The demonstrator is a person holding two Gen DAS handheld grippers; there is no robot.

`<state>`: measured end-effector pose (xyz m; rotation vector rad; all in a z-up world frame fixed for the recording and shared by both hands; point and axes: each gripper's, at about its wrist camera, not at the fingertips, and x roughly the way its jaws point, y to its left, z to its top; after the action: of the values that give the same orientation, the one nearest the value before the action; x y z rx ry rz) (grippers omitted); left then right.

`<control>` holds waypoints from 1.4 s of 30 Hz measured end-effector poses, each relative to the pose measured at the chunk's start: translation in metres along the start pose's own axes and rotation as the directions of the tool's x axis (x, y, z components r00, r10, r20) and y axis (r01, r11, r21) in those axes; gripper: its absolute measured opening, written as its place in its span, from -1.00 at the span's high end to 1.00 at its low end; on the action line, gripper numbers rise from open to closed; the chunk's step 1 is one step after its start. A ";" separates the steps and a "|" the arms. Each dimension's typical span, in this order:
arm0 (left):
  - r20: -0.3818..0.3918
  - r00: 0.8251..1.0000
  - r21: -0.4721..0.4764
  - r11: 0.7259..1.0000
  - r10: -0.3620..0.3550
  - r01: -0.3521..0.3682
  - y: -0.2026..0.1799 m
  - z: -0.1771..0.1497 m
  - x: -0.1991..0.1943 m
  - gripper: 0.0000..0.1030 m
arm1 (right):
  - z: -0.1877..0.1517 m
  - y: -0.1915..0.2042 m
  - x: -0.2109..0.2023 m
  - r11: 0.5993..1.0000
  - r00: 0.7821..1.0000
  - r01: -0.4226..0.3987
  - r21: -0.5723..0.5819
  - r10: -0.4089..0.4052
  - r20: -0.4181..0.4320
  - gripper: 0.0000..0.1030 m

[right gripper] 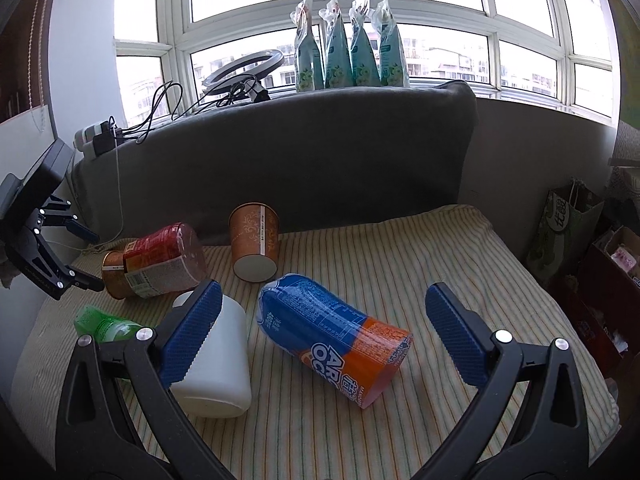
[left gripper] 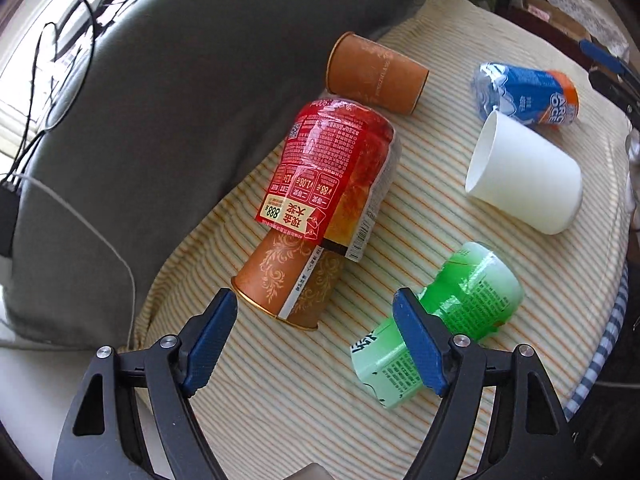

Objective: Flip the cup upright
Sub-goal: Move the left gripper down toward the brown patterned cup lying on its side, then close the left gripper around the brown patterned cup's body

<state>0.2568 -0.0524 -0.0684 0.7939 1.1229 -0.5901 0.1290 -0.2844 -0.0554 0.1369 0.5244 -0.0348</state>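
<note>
- Left gripper [left gripper: 316, 312]: jaws spread wide, holding nothing. It hovers over the near end of the red-wrapped cup [left gripper: 320, 200], which lies on its side, rim towards the gripper.
- The left blue pad [left gripper: 212, 344] is just beside that rim; whether it touches is hard to tell in this fisheye view.
- Right gripper [right gripper: 324, 336]: jaws wide apart, empty, over the blue-and-orange cup [right gripper: 336, 336], which is on its side between the pads.
- All the cups lie tipped over on the striped cushion [right gripper: 460, 280].
- White cup [left gripper: 524, 176] lies on its side, close to the blue-and-orange one.
- Plain brown cup [left gripper: 376, 72] lies at the back by the grey backrest [left gripper: 180, 120], base facing the right camera.
- Green cup [left gripper: 440, 324] is partly hidden behind the left gripper's right pad.
- Background: window [right gripper: 360, 0] with four green pouches [right gripper: 352, 48] on the sill, plus a ring light [right gripper: 244, 72] and cables.
</note>
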 end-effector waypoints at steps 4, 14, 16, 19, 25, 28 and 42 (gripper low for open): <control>-0.056 0.998 0.073 0.997 -0.019 0.023 0.003 0.006 0.016 -0.43 | 0.005 -0.001 0.009 0.999 1.000 -0.001 0.032 0.002 -0.010 -1.00; -0.104 0.994 0.140 0.989 -0.041 0.056 0.012 0.018 0.038 -0.33 | 0.015 -0.005 0.024 0.997 1.000 -0.001 0.071 0.002 -0.020 -1.00; -0.113 0.993 0.131 0.990 -0.037 0.052 0.018 0.018 0.039 -0.30 | 0.015 -0.005 0.026 0.997 1.000 -0.006 0.079 0.008 -0.024 -1.00; -0.117 0.993 0.126 0.991 -0.036 0.050 0.023 0.015 0.039 -0.22 | 0.015 -0.004 0.027 0.997 1.000 -0.011 0.080 0.013 -0.028 -1.00; -0.114 0.993 0.121 0.992 -0.030 0.044 0.025 0.015 0.037 -0.12 | 0.014 -0.002 0.028 0.997 0.999 -0.017 0.077 0.020 -0.029 -1.00; -0.119 0.993 0.136 0.990 -0.024 0.040 0.021 0.016 0.039 -0.16 | 0.013 -0.002 0.028 0.996 0.999 -0.026 0.081 0.029 -0.035 -1.00; -0.157 0.987 0.121 0.991 -0.040 0.059 0.017 0.021 0.062 -0.30 | 0.012 -0.008 0.034 0.994 0.998 -0.030 0.102 0.035 -0.048 -1.00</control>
<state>0.3020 -0.0603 -0.1177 0.9351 1.2599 -0.6545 0.1636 -0.2939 -0.0634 0.2456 0.5700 -0.0264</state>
